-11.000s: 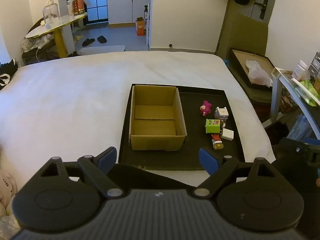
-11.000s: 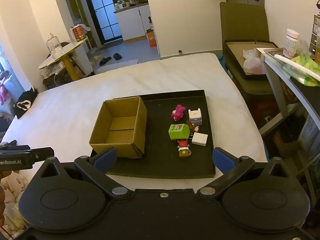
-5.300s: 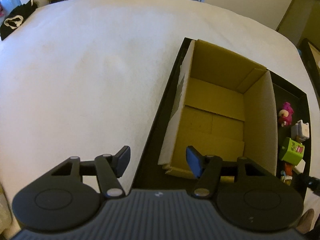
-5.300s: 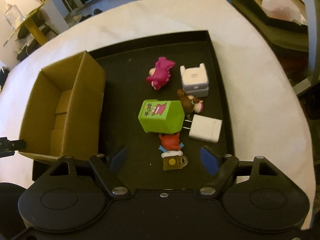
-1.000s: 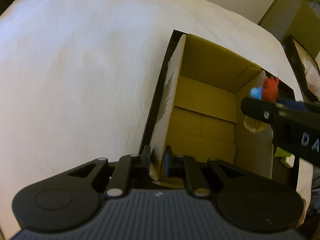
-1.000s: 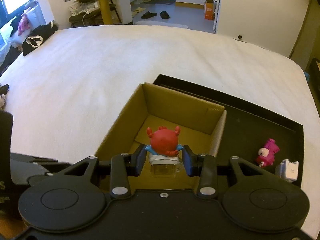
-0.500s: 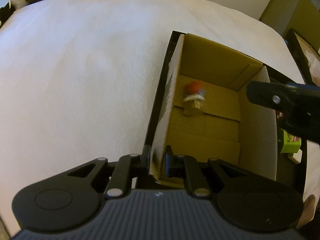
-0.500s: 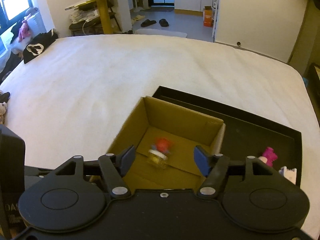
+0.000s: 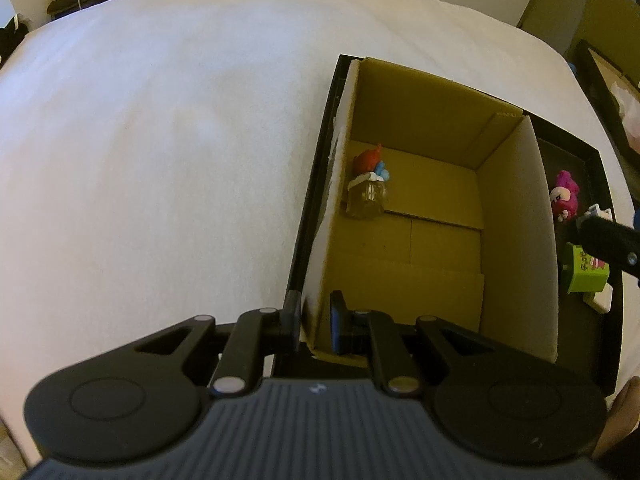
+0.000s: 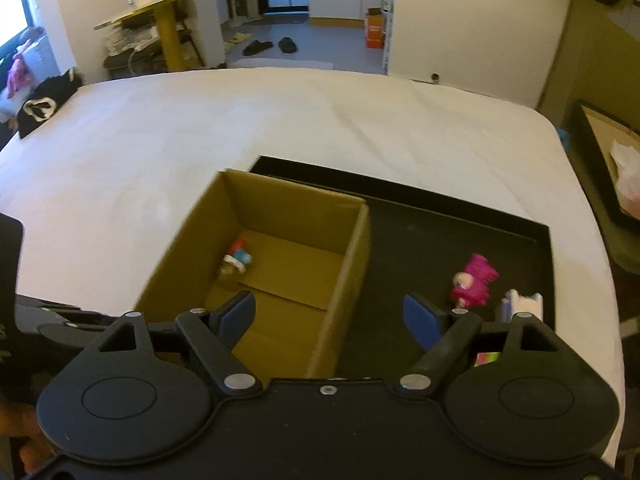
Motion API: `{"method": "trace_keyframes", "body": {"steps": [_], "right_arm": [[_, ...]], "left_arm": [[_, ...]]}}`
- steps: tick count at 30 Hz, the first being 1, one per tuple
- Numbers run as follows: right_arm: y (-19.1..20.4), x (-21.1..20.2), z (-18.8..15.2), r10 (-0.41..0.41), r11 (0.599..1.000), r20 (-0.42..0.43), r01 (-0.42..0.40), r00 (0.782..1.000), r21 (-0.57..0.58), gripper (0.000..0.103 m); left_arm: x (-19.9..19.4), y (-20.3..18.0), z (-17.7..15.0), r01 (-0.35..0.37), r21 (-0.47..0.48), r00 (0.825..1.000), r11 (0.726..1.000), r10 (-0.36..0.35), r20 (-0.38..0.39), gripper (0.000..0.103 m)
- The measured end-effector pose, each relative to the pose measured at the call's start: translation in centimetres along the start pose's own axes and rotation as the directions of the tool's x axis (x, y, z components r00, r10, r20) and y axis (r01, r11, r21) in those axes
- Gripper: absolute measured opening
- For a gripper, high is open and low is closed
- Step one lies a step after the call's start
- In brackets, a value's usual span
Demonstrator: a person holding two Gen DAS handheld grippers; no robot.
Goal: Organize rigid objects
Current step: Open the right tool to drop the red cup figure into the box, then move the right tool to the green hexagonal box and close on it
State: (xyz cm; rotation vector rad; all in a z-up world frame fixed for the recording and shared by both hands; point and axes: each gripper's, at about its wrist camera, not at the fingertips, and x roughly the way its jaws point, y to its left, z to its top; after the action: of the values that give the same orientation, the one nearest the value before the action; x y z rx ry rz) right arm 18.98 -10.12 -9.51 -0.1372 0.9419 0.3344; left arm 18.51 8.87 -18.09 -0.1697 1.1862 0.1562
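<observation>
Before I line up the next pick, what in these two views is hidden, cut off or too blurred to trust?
- Green cube toy: left wrist view, partly covered by the right hand-held gripper; right wrist view, only a sliver behind the gripper body.
- White block: right wrist view, lower part hidden by the gripper linkage.
- Red crab figure: right wrist view, blurred; its pose is unclear.
- Black tray: near right corner cut off.

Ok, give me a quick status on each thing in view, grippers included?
Left gripper: shut on the cardboard box's near left wall.
Right gripper: empty, jaws opening, above the box's right wall.
Cardboard box: open-topped, upright on the black tray.
Red crab figure: lying on its side in the box, against the left wall.
Pink figure: on the tray, outside the box.
Green cube: on the tray, partly hidden.
</observation>
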Motion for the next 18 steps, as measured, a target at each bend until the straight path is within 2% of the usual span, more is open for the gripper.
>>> {"method": "trace_keyframes", "body": {"steps": [5, 7, 9, 11, 18], "right_arm": [[-1.9, -0.1, -1.3, -0.035, 0.999, -0.014, 0.035, 0.999, 0.028, 0.081], [-2.6, -0.1, -1.8, -0.041, 0.998, -0.018, 0.042, 0.999, 0.044, 0.081], [-3.5, 0.0, -2.4, -0.052, 0.997, -0.023, 0.053, 0.998, 0.056, 0.081], [-4.2, 0.2, -3.0, -0.069, 0.996, -0.023, 0.070, 0.997, 0.053, 0.083], [-8.1, 1.1, -4.8, -0.095, 0.988, -0.055, 0.101, 0.994, 0.114, 0.084]], "left_arm": [[0.3, 0.0, 0.1, -0.011, -0.009, 1.000, 1.000, 0.011, -0.016, 0.019], [0.4, 0.0, 0.1, -0.034, -0.018, 0.999, 0.999, 0.034, -0.024, 0.030], [0.4, 0.0, 0.1, -0.058, -0.036, 0.998, 0.998, 0.057, -0.027, 0.050], [0.4, 0.0, -0.1, -0.064, -0.044, 0.998, 0.997, 0.063, -0.021, 0.059], [-0.1, -1.0, -0.3, -0.101, -0.005, 0.995, 0.995, 0.101, 0.013, 0.071]]}}
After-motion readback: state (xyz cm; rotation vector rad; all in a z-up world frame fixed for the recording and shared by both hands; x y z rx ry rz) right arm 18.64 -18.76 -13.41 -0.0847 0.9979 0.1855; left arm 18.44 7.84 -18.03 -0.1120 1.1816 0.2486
